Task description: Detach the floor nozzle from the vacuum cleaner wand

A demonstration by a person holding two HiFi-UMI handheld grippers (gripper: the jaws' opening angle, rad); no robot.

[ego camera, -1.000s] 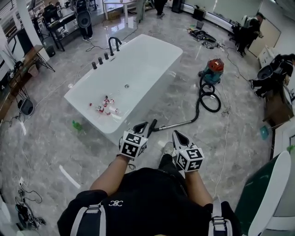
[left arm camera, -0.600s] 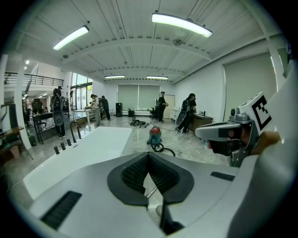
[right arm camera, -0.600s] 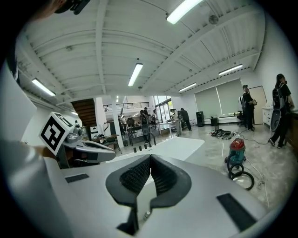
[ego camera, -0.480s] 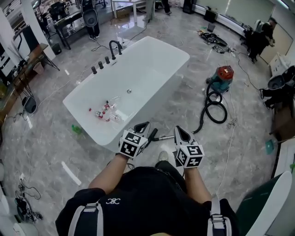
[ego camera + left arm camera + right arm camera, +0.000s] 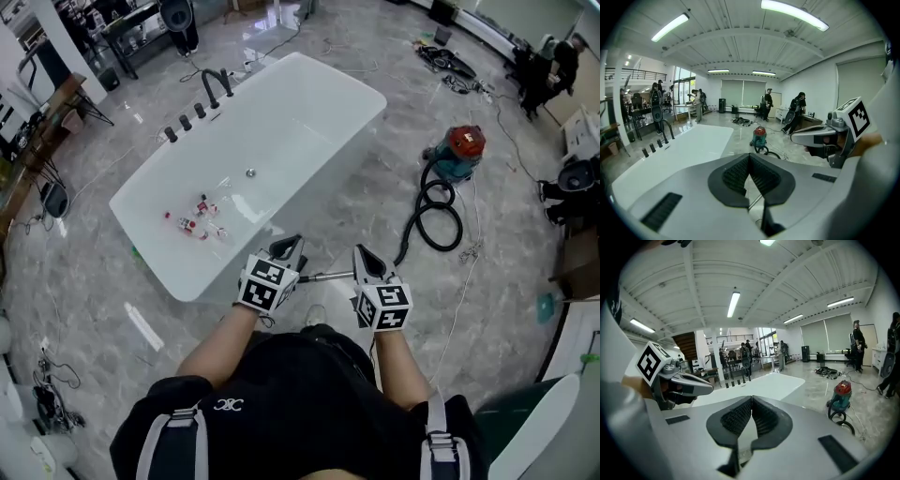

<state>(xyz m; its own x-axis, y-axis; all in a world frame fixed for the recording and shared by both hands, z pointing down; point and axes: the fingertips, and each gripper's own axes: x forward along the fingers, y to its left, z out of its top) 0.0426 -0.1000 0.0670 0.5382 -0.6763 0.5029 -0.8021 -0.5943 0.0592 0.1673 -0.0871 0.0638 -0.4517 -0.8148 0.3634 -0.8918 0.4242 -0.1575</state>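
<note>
Holds the left gripper (image 5: 289,246) with the jaws pressed together, pad against pad, and with nothing clamped between them. Holds the right gripper (image 5: 362,253) in the same way, closed and empty. Points both forward and a little downward, side by side, above the grey floor (image 5: 506,281). Shows in the head view, just beyond and between the two grippers, the thin metal wand (image 5: 328,277) lying on that floor, touched by neither gripper as far as can be judged. Continues to the right into the black hose (image 5: 436,220), coiled in loops, and further to the red and teal vacuum cleaner (image 5: 459,150), well apart from the hands. Lies near the white bathtub (image 5: 300,122), with some small red and white things (image 5: 197,220) inside. Cannot place the floor nozzle with certainty: probably at the left end of the wand, hidden behind the left gripper in the head view. Judging from this, nothing of the detaching done yet. Left to do: come down to the wand, open the jaws, take the wand with one gripper and the nozzle with the other, then pull them apart.
</note>
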